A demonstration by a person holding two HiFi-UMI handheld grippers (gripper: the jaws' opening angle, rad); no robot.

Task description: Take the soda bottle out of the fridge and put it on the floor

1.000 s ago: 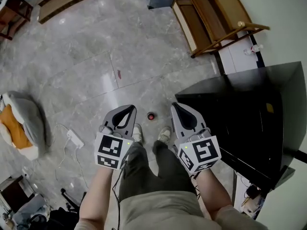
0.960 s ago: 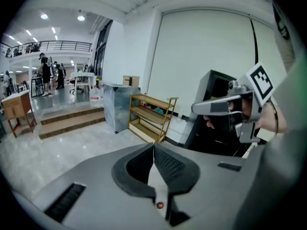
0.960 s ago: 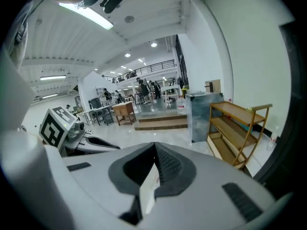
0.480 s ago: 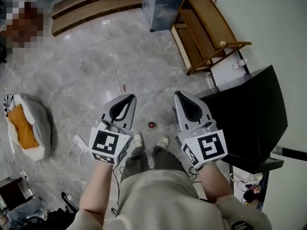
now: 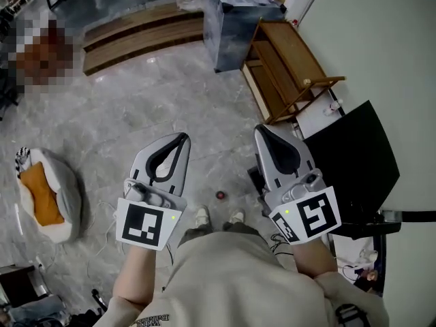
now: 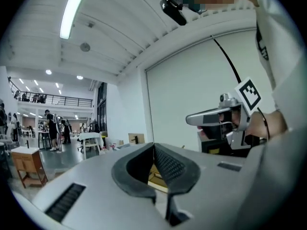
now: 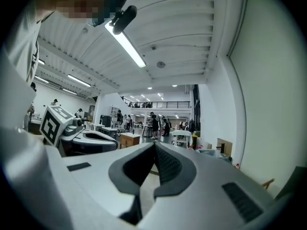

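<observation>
- Head view: you hold both grippers out in front of your chest, side by side and apart. Both point forward, away from you, and your bare forearms run up from the bottom edge.
- Left gripper (image 5: 178,139): jaws pinched together with nothing in them. Its marker cube (image 5: 144,225) sits over your hand and faces the camera.
- Right gripper (image 5: 264,129): same pose, jaws closed tip to tip and empty. Its marker cube (image 5: 312,213) is tilted a bit to the right.
- Soda bottle (image 5: 220,195): seen from straight above as a small red cap. It stands on the grey floor (image 5: 136,107) just ahead of your shoes (image 5: 201,215). In the picture it lies between the two grippers, and neither one touches it.
- Black fridge (image 5: 347,162): just right of the right gripper, by the white wall. You can't tell the door's state from here.
- Left gripper view: the left gripper (image 6: 154,147) points level into the hall, its dark pads meeting at the tip with nothing between them. The right gripper (image 6: 211,117) shows off to the right, level too, with your hand (image 6: 271,124) on its grip.
- Right gripper view: the right gripper (image 7: 155,146) is also level, pads closed on each other and holding nothing. The left gripper (image 7: 93,140) shows at the left edge. The bottle isn't in either gripper view.
</observation>
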